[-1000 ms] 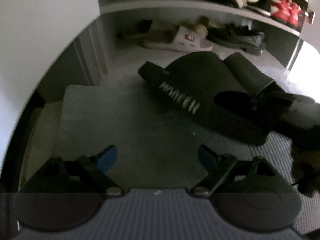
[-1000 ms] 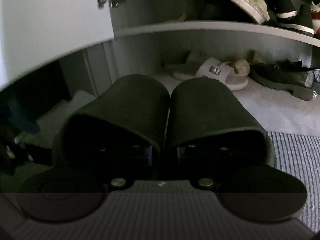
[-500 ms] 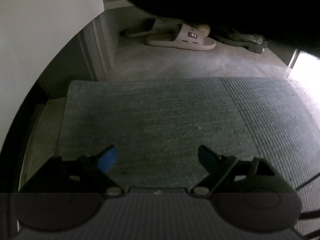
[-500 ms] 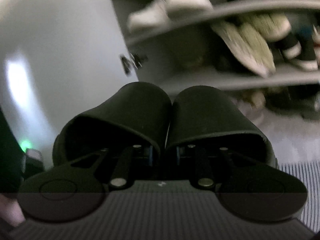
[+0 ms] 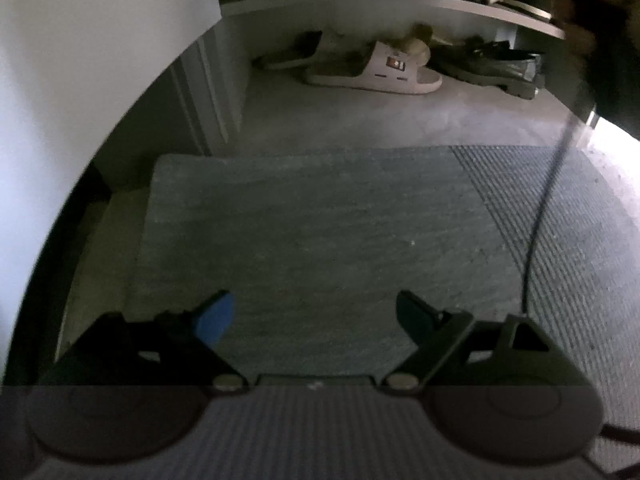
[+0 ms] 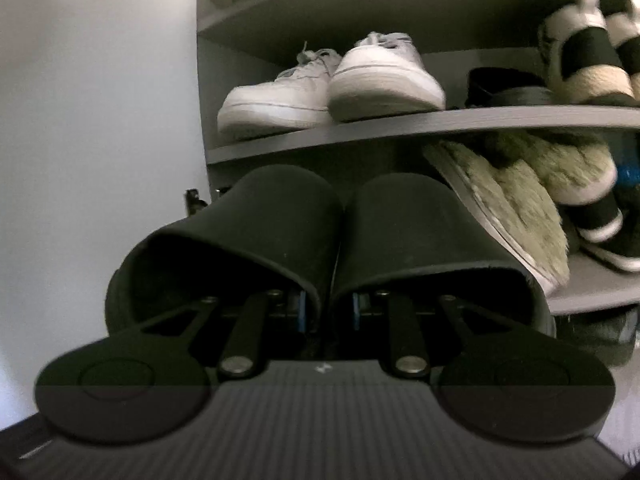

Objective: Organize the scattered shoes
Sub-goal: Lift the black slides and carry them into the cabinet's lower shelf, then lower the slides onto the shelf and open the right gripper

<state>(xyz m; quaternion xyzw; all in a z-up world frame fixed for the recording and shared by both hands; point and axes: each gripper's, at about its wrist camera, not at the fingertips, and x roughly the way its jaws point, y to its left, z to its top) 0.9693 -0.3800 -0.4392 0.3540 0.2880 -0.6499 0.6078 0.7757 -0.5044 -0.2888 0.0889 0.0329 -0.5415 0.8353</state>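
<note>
My right gripper (image 6: 326, 310) is shut on a pair of black slides (image 6: 280, 220), one finger inside each, pinching their inner walls together. The pair hangs in the air in front of the grey shoe rack (image 6: 400, 124), toes toward the shelf with the furry slippers (image 6: 516, 204). My left gripper (image 5: 310, 314) stands open above the grey doormat (image 5: 304, 220) with nothing between its blue-padded fingers (image 5: 214, 316). A white slide (image 5: 376, 70) lies on the floor under the rack's lowest shelf, far ahead in the left wrist view.
White sneakers (image 6: 332, 84) fill the left of the upper shelf, with a dark sandal (image 6: 508, 88) and striped fuzzy slippers (image 6: 580, 52) beside them. A white wall (image 6: 96, 120) borders the rack on the left. Dark shoes (image 5: 492, 66) sit beside the white slide. A cable (image 5: 540, 220) crosses the ribbed mat.
My right gripper has risen with the black slides from floor level up to the rack's middle shelves. The slides have left the doormat in the left wrist view. The left gripper has stayed put.
</note>
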